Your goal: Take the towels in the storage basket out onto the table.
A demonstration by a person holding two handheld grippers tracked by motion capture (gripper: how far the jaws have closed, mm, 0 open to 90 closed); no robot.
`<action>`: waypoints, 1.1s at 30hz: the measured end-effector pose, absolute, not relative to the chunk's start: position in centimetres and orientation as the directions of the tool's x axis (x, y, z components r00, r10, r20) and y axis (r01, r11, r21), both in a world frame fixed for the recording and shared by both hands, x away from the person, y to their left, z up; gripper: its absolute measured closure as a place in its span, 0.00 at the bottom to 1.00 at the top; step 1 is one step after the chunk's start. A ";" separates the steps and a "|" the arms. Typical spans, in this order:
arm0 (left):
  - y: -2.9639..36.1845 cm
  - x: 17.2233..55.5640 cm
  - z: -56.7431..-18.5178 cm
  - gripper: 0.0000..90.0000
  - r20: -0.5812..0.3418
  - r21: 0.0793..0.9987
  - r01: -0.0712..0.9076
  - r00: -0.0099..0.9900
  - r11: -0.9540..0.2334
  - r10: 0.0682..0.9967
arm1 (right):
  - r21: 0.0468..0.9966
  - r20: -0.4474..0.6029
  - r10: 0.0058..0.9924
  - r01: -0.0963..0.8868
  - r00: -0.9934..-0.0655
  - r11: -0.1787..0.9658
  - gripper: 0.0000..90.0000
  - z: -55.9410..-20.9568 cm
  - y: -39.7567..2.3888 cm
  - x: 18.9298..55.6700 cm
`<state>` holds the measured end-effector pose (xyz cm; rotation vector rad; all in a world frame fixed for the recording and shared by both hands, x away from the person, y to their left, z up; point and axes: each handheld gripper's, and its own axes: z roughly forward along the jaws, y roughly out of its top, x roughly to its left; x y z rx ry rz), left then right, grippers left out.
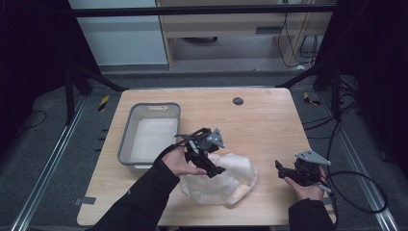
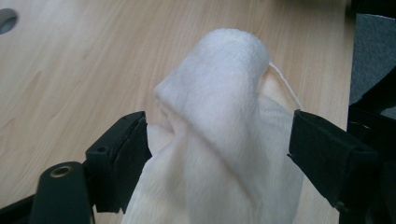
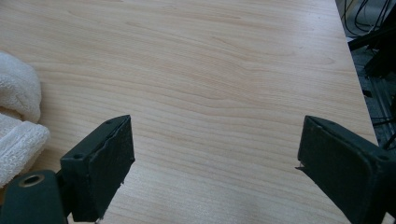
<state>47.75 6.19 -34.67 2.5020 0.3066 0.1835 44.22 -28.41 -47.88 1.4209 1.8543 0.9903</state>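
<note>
A crumpled white towel (image 1: 235, 178) lies on the wooden table (image 1: 269, 125) near its front edge. My left gripper (image 1: 208, 161) hangs over the towel's left part, pointing down at it. In the left gripper view a raised fold of the towel (image 2: 224, 93) stands between the wide-apart jaws, and my left gripper (image 2: 219, 158) is open around it. My right gripper (image 1: 281, 169) is held to the right of the towel, apart from it. The right gripper (image 3: 215, 154) is open over bare wood, with the towel's edge (image 3: 16, 107) at the far left.
A grey plastic bin (image 1: 126, 139) stands on the table's left side with a white cloth (image 1: 151, 137) lying flat inside. A round dark cable hole (image 1: 237, 101) sits near the far edge. Black cables trail off the table's right side.
</note>
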 end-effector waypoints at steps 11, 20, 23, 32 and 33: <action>13.4 46.4 -33.7 0.22 0.059 0.698 0.305 0.877 -0.648 0.476 | 0.840 -0.017 0.967 0.521 -0.255 0.152 0.12 -47.9 -28.4 44.2; 20.0 44.8 -33.7 0.23 0.025 0.809 0.373 0.750 -0.454 0.661 | 0.839 -0.010 0.966 0.523 -0.259 0.149 0.12 -47.9 -28.3 44.1; 22.2 44.3 -34.0 0.24 0.015 0.836 0.383 0.701 -0.394 0.713 | 0.840 -0.009 0.966 0.523 -0.259 0.148 0.12 -47.9 -28.3 44.1; 27.5 42.9 -36.3 0.25 0.004 0.880 0.404 0.519 -0.250 0.855 | 0.840 -0.010 0.965 0.522 -0.262 0.150 0.12 -47.9 -28.3 44.0; 28.2 42.8 -36.7 0.25 -0.025 0.885 0.412 0.506 -0.216 0.862 | 0.840 -0.008 0.965 0.522 -0.261 0.148 0.12 -47.9 -28.3 44.0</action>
